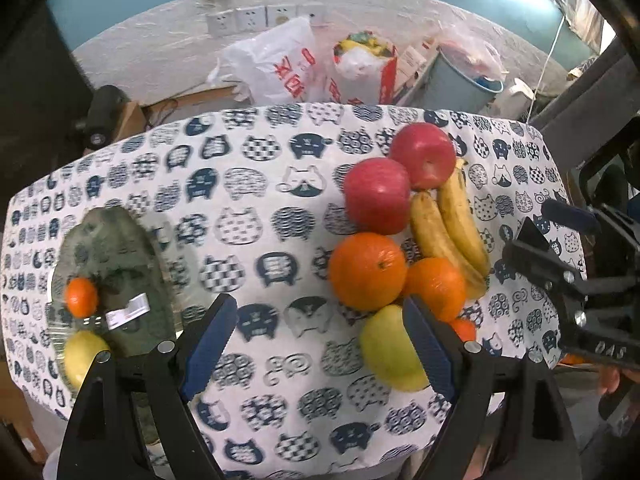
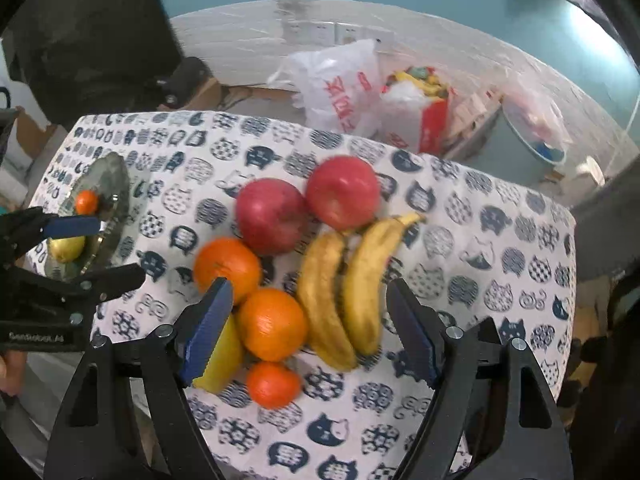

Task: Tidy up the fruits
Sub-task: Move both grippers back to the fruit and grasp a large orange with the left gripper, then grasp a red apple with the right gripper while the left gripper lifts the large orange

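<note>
left hand-held gripper (image 1: 320,344) wide, empty | right hand-held gripper (image 2: 308,320) wide, empty over fruit pile | glass plate (image 1: 120,240) far left, likely the sorting spot

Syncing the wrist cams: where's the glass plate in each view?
Left wrist: glass plate at lower left, beside the left gripper, holding a small orange and a yellow fruit.
Right wrist: glass plate at far left edge, partly behind the other gripper.
Shared landmark: the two red apples.
</note>
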Action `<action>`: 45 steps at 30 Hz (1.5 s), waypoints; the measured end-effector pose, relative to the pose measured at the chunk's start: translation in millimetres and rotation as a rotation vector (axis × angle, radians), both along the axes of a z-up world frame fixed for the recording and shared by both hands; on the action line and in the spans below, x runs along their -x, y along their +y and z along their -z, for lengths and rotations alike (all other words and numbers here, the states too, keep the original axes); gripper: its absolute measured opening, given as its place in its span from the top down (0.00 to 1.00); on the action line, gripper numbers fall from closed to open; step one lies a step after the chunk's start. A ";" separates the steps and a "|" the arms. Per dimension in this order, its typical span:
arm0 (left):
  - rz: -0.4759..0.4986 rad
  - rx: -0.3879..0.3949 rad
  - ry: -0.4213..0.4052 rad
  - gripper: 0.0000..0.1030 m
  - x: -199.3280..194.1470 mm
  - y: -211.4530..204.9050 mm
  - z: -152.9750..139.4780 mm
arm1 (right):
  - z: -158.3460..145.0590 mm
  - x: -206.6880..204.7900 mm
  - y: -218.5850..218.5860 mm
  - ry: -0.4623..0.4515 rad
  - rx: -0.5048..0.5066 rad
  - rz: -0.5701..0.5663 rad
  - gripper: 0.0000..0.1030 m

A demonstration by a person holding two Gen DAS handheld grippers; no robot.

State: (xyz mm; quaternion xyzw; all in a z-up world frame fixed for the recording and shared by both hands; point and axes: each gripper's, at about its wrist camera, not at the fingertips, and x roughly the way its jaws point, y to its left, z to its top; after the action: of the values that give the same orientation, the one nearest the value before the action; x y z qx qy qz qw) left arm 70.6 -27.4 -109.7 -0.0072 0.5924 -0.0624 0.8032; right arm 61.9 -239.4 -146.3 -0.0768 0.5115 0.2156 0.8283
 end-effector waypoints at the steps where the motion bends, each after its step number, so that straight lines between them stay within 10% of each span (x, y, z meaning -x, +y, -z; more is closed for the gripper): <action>1: 0.004 0.002 0.007 0.16 -3.5 -4.5 3.5 | 2.8 -0.6 -5.1 0.003 0.003 0.007 0.23; 27: -0.080 0.064 0.194 0.16 -54.3 -32.4 93.4 | 42.5 -29.2 -31.3 0.067 0.041 0.047 0.23; 32: -0.067 0.148 0.196 0.32 -53.0 -29.7 95.7 | 43.0 -34.4 -27.3 0.069 0.041 0.047 0.23; 45: -0.021 0.084 0.140 0.33 -44.6 -17.0 77.2 | 42.5 -73.9 -7.4 0.084 -0.039 0.072 0.23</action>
State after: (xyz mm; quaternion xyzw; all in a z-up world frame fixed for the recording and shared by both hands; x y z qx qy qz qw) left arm 115.1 -44.4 -186.8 -0.0517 0.6440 -0.0780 0.7593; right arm 135.8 -246.8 -188.9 -0.0331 0.5441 0.1988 0.8145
